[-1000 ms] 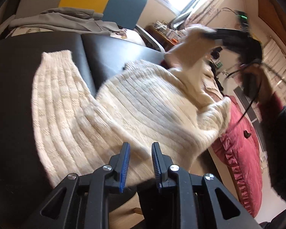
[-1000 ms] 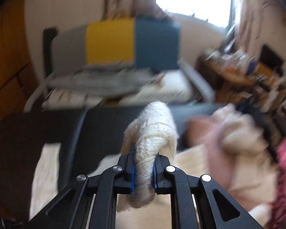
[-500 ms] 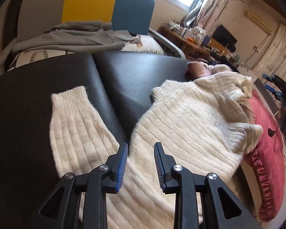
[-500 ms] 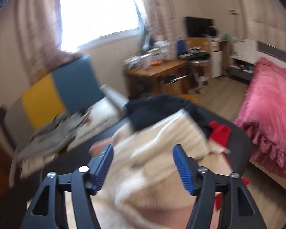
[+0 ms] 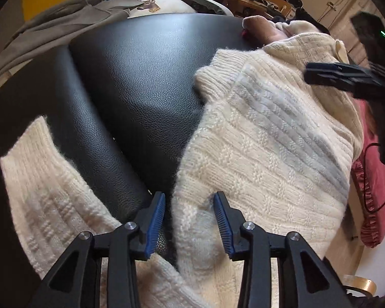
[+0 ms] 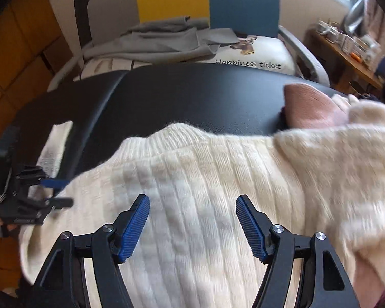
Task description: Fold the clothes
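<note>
We're barely started: cream sweater (image 5: 264, 138) sprawls unfolded, one sleeve (image 5: 51, 192) out at 9 o'clock; left tool (image 5: 190, 220) and right tool (image 6: 192, 228) both gape empty.

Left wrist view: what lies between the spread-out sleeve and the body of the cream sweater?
Bare black leather surface lies between the sleeve and the sweater body. The left wrist view shows this; the open left gripper points toward that gap.

Materials and surface finishes

The sweater (image 5: 264, 138) was fuzzy, ribbed cream knit; the table (image 5: 146, 82) was black, grained, glossy leatherette; the gripper fingers (image 6: 251, 228) had ridged blue pads on matt black plastic.
</note>
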